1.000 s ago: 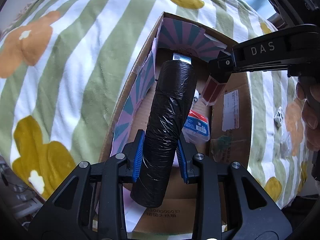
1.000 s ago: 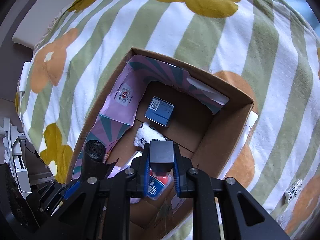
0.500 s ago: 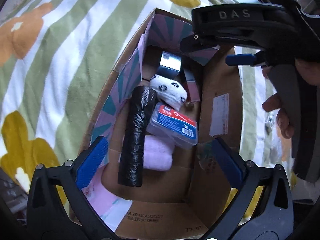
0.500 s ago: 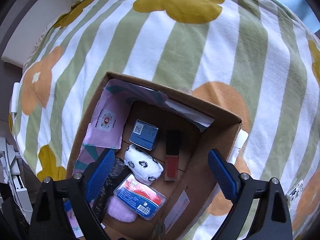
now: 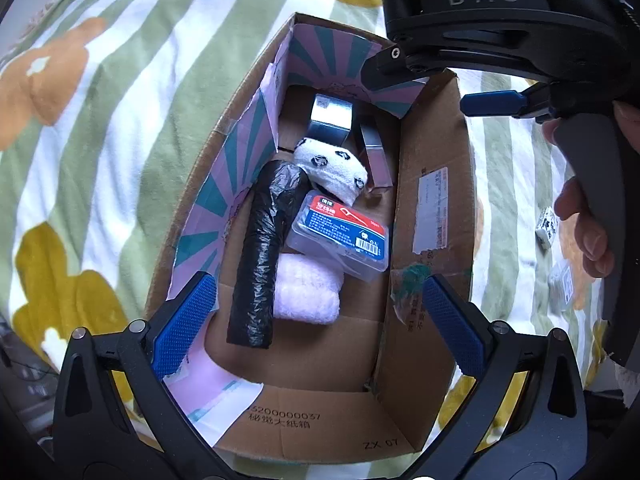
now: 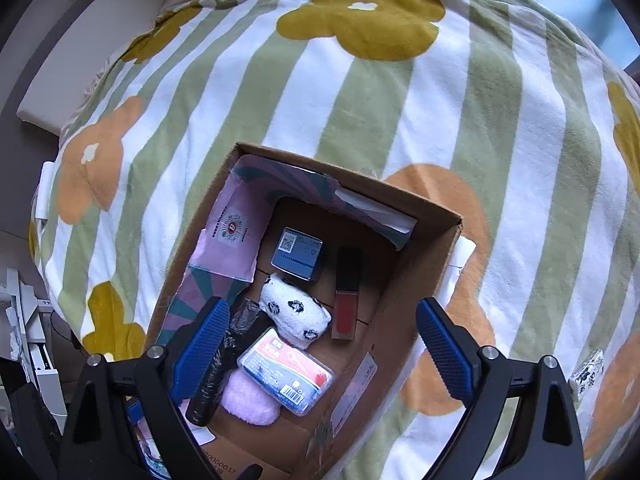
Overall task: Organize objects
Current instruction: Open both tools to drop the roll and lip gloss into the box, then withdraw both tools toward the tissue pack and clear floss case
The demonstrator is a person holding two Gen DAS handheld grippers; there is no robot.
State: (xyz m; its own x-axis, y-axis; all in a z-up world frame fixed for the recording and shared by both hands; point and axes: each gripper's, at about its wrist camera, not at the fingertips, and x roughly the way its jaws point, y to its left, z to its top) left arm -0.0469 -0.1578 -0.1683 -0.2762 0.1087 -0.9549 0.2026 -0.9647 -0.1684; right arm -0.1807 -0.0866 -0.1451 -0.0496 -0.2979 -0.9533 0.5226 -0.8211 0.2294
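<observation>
Lying below parted jaws — black roll (image 5: 262, 252)

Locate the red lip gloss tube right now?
In the right wrist view, the lip gloss tube lies flat on the floor of the cardboard box, near its right wall, beside the blue box and the panda-print pouch.

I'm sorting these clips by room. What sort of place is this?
Probably a bedroom: a cardboard box of small household items sits on a soft, flower-patterned striped blanket, seemingly spread over a bed, with floor showing beyond its edge.
</observation>
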